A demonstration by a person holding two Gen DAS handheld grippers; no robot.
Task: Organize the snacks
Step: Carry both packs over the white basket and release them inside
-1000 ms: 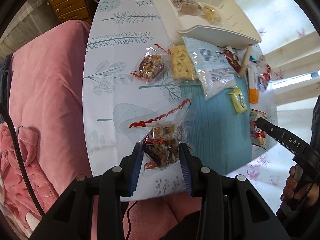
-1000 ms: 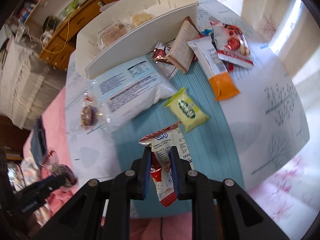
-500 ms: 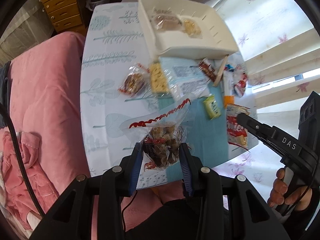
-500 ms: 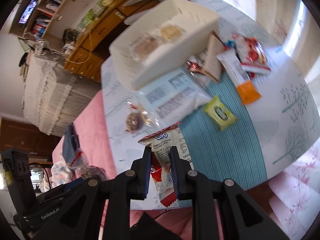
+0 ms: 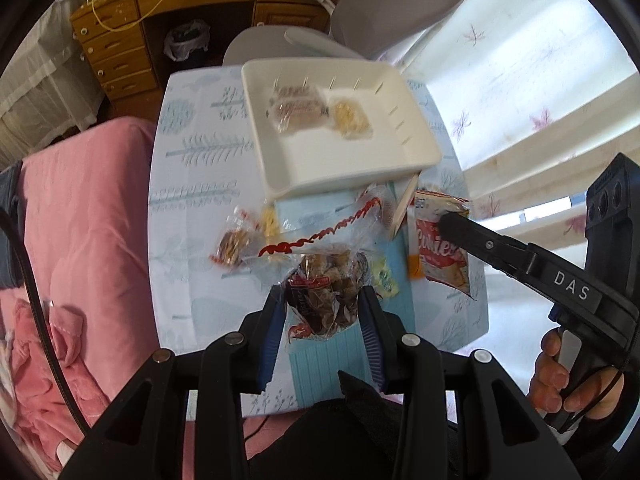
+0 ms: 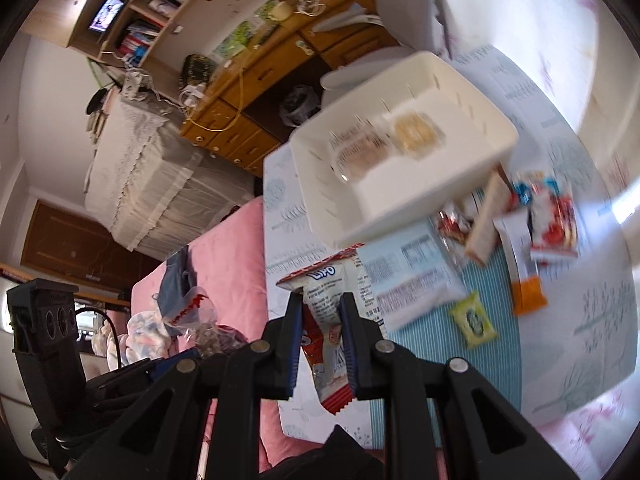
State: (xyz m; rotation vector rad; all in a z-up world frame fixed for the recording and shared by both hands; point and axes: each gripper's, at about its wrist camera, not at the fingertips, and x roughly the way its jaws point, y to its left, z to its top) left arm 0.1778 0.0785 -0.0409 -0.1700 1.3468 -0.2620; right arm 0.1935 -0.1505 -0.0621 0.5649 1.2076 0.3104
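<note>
Both grippers higher, fingers (image 5: 370,320) clamped on snack packets; basket (image 5: 420,136) contents seemingly blurred.

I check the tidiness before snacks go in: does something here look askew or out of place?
Yes. The white bin rests tilted, its near edge on the pale blue packet, and the loose snacks lie crowded against it rather than sorted.
</note>
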